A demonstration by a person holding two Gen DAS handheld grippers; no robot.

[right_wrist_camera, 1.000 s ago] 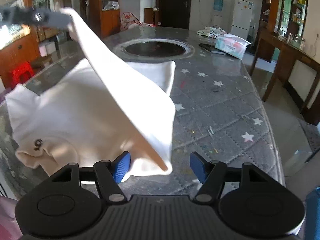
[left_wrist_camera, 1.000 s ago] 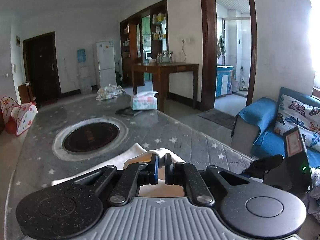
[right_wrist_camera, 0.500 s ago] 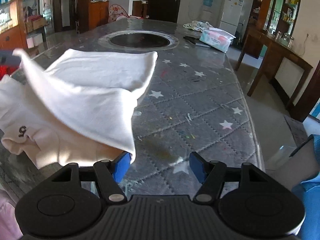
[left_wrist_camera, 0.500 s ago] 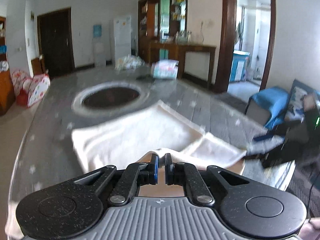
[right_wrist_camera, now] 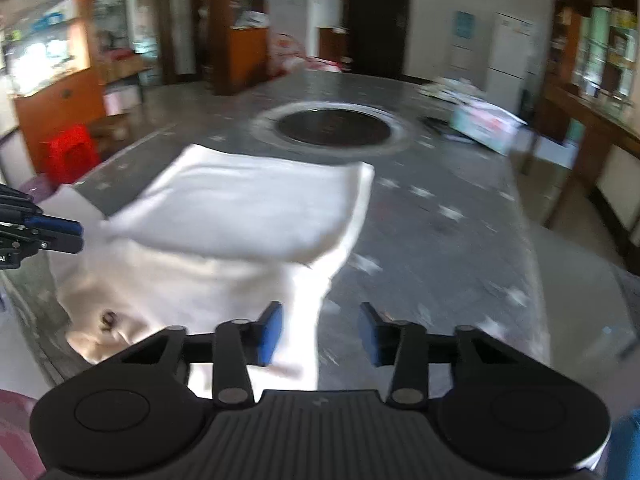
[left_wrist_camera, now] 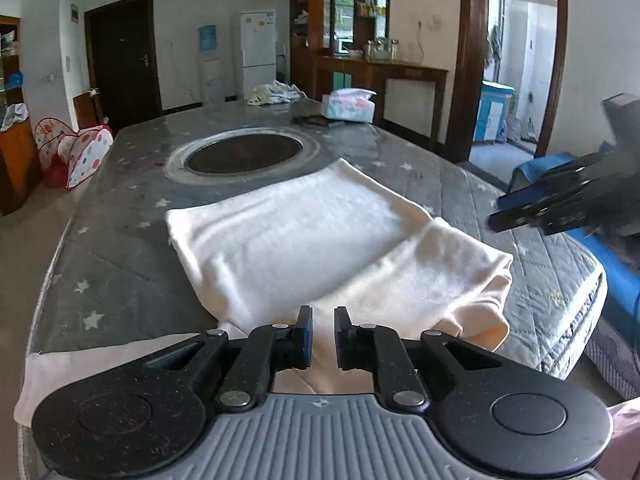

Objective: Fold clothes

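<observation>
A cream garment (left_wrist_camera: 320,232) lies folded on the grey star-patterned table cover (left_wrist_camera: 120,272), its upper layer flat over the lower one. My left gripper (left_wrist_camera: 323,336) sits low at the garment's near edge. Its jaws are opening, a narrow gap shows between the pads, and cloth lies under them without being pinched. In the right wrist view the garment (right_wrist_camera: 240,216) is blurred. My right gripper (right_wrist_camera: 320,332) is closing. A white edge of the cloth runs between its pads, beside the left one, and is not pressed. Each gripper shows at the side of the other's view: right gripper (left_wrist_camera: 496,220), left gripper (right_wrist_camera: 76,236).
A round dark inset (left_wrist_camera: 244,152) sits in the table beyond the garment. A tissue pack (left_wrist_camera: 348,106) and a crumpled bag (left_wrist_camera: 272,94) lie at the far end. A blue sofa (left_wrist_camera: 612,276) stands past the right edge. A red stool (right_wrist_camera: 70,152) stands beside the table.
The lifted flap came down and now lies flat over the garment. My left gripper sank with it and its pads parted. The right gripper's pads drew closer together.
</observation>
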